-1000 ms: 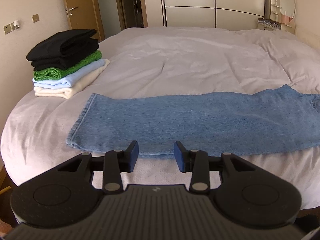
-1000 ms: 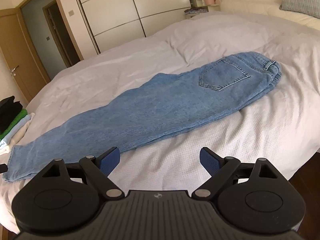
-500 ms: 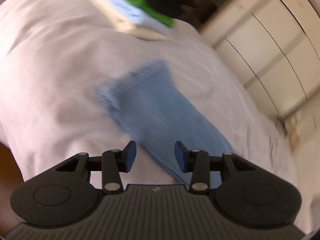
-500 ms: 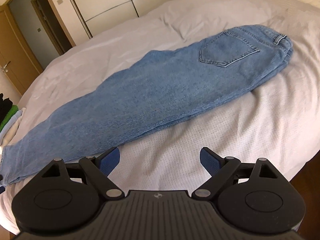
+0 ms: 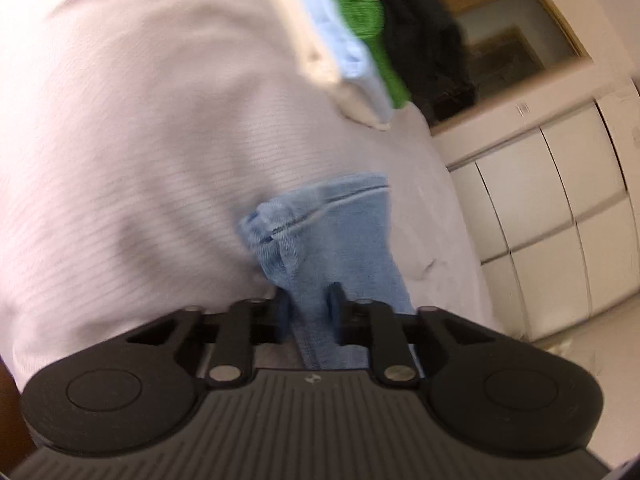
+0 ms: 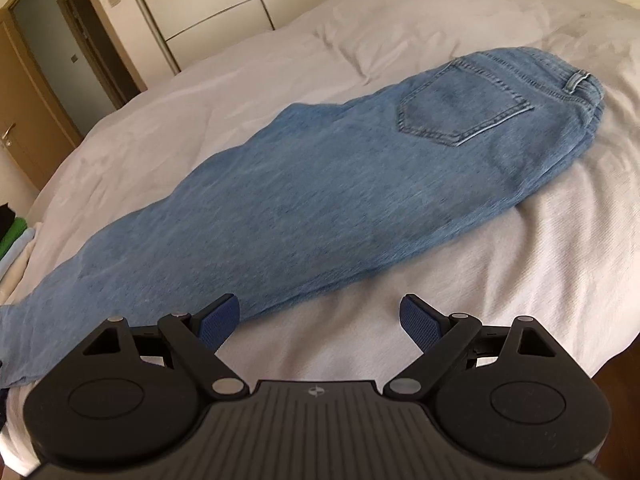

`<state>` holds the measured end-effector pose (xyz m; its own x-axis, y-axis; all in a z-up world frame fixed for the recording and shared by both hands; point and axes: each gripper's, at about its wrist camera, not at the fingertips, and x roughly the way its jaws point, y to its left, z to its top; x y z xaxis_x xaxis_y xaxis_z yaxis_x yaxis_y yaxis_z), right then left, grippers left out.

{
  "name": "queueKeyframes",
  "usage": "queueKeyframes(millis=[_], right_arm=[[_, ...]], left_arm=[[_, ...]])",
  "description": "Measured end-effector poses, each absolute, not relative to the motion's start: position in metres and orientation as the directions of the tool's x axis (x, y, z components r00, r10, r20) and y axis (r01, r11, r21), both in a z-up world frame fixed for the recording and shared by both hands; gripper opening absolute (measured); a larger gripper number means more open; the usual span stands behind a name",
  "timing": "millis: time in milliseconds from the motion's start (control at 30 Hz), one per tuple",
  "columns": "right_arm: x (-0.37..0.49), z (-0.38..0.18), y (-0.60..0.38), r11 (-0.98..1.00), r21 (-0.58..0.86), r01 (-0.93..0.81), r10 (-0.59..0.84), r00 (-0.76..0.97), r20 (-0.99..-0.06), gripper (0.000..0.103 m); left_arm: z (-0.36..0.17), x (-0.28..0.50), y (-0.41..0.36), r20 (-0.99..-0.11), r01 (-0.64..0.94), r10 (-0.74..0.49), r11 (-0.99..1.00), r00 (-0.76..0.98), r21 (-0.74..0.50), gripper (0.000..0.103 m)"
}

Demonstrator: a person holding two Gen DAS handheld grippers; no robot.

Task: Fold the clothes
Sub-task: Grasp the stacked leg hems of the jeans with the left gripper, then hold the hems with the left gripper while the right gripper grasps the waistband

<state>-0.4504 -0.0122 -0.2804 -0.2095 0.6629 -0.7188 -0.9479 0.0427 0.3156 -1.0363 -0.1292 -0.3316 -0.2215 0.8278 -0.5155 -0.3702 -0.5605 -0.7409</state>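
Observation:
Blue jeans (image 6: 320, 200) lie flat, folded lengthwise, across the white bed (image 6: 520, 280), with the back pocket and waistband at the far right. In the tilted, blurred left wrist view, the leg end of the jeans (image 5: 344, 248) runs between the fingers of my left gripper (image 5: 308, 308). Its jaws are closing, and the pads pinch a bunched fold of denim near the hem. My right gripper (image 6: 320, 306) hangs wide open over the bedcover, just in front of the near edge of the jeans, with nothing between its fingers.
A stack of folded clothes (image 5: 360, 40) in black, green, pale blue and cream sits at the bed's corner beyond the leg end; it also shows as the stack (image 6: 12, 232) at the left edge. White wardrobe doors (image 5: 560, 200) and a wooden door (image 6: 24, 120) stand behind the bed.
My left gripper rolled over, dropped to the leg end and narrowed its jaws onto the denim. My right gripper came closer to the jeans and stayed open.

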Motion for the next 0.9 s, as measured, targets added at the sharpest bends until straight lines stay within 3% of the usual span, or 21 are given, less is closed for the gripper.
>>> queueKeyframes(millis=[200, 267, 400, 467, 600, 667, 733, 900], right_arm=[[-0.423, -0.278, -0.008, 0.078, 0.327, -0.942, 0.695, -0.184, -0.695, 0.089], [-0.413, -0.277, -0.007, 0.094, 0.335, -0.938, 0.705, -0.174, -0.687, 0.089], [-0.393, -0.275, -0.009, 0.132, 0.349, -0.928, 0.726, -0.149, -0.672, 0.089], [-0.383, -0.274, -0.010, 0.152, 0.357, -0.922, 0.735, -0.136, -0.664, 0.089], [-0.368, -0.273, -0.013, 0.187, 0.383, -0.905, 0.743, -0.125, -0.658, 0.089], [-0.363, -0.273, -0.016, 0.197, 0.401, -0.894, 0.743, -0.131, -0.656, 0.089], [-0.360, -0.272, -0.020, 0.192, 0.425, -0.885, 0.748, -0.149, -0.647, 0.089], [-0.358, -0.275, -0.021, 0.175, 0.514, -0.840, 0.754, -0.221, -0.618, 0.089]], left_arm=[[-0.248, -0.963, -0.091, -0.406, -0.758, 0.883, -0.428, -0.235, -0.492, 0.005], [-0.224, -0.918, -0.070, -0.374, -0.870, 0.911, -0.319, -0.173, -0.377, 0.005], [-0.204, -0.816, -0.039, -0.336, -0.966, 0.939, -0.021, 0.070, -0.259, 0.006], [-0.216, -0.766, -0.022, -0.369, -0.966, 0.909, 0.109, 0.192, -0.234, 0.010], [-0.274, -0.690, 0.010, -0.579, -0.964, 0.771, 0.218, 0.264, -0.149, 0.013], [-0.282, -0.686, -0.001, -0.592, -0.964, 0.762, 0.226, 0.263, -0.139, 0.018], [-0.279, -0.695, -0.013, -0.593, -0.956, 0.751, 0.245, 0.291, -0.158, 0.031], [-0.244, -0.730, -0.049, -0.570, -0.957, 0.770, 0.247, 0.288, -0.151, 0.032]])
